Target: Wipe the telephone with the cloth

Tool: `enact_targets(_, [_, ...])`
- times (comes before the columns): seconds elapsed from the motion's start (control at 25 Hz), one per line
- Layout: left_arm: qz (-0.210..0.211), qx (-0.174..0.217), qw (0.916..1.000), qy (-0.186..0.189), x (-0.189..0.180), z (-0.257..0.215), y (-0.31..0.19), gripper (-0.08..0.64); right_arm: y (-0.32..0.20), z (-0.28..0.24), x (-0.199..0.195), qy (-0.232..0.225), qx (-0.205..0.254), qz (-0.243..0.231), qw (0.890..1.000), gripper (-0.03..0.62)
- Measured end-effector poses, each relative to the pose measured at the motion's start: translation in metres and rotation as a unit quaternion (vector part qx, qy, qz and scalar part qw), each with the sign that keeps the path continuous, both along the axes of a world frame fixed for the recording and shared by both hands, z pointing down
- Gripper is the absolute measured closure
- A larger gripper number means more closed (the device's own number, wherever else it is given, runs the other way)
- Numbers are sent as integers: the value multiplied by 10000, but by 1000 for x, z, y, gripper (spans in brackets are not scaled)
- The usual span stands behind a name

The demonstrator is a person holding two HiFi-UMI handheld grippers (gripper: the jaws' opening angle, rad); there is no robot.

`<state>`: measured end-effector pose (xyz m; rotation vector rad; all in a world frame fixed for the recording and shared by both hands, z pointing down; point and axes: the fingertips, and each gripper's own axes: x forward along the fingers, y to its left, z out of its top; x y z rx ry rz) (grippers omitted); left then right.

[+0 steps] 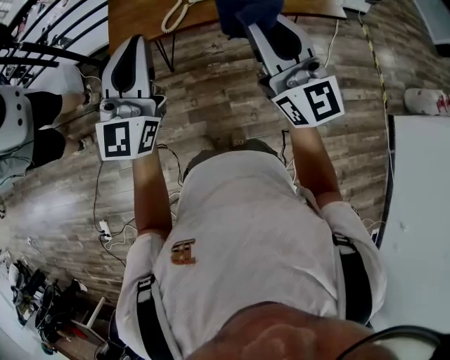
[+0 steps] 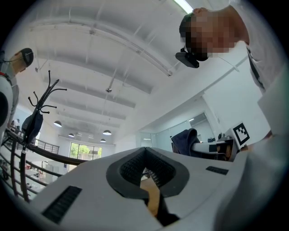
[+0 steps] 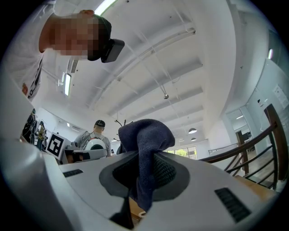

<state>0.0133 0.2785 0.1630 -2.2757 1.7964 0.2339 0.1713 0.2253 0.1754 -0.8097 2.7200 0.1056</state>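
Observation:
My right gripper (image 1: 261,27) is shut on a dark blue cloth (image 1: 242,14), which bunches over its tips by the edge of a wooden table (image 1: 137,17). In the right gripper view the cloth (image 3: 146,140) sticks up between the closed jaws and hangs down in front of them. My left gripper (image 1: 133,43) is held out beside it at the left, shut with nothing in it (image 2: 145,152). A cream coiled cord (image 1: 174,15) lies on the table; the telephone's body is out of view. Both grippers point slightly upward toward the ceiling.
A white tabletop (image 1: 422,211) runs along the right edge. Cables and a power strip (image 1: 105,228) lie on the wood floor. A black railing (image 1: 42,53) and another person (image 1: 28,119) are at the left. A shoe (image 1: 427,100) lies at the right.

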Motion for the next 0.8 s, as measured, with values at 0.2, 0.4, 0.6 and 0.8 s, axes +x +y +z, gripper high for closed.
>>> enact_targets(0.2, [-125,-9,9999,-14,15,6,-16,541,-18,7,18,25,-7,-74,10000,514])
enact_targets(0.4, [-219,-49,9997,-49,21,10,-32,541,-37,11,28,89,-12,-65,9999,514])
enact_targets(0.6, [-248,-96,9996,-17,3,15,-69,541,-70,15,14,205,-20,-19,9998,514])
enact_targets(0.8, [-178,-137,9997,22,-15,26,-100,541,-94,22,-3,276,-17,61,9996,514])
